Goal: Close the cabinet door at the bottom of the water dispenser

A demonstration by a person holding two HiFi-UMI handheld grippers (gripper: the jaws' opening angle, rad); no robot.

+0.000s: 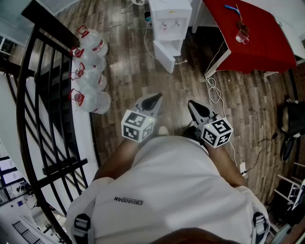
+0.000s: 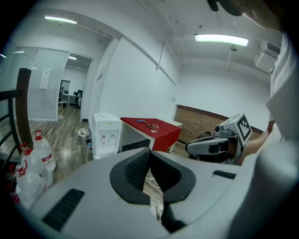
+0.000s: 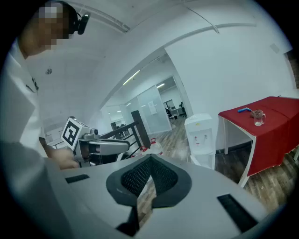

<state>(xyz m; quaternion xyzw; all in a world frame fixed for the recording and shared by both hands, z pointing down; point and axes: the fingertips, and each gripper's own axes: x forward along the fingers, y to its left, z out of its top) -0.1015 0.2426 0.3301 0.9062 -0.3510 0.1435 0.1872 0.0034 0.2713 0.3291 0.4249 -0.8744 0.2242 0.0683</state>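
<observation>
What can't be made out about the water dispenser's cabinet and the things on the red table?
- Cabinet interior: head view, too small, and the open door is seen from steeply above.
- Water dispenser base: left gripper view, covered by the body of the left gripper.
- Blue item on the red table: too small in every view to name.

Small dark lettering (image 1: 128, 200) on the white shirt (image 1: 167, 190), upside down, too blurred to read, nothing else legible
</observation>
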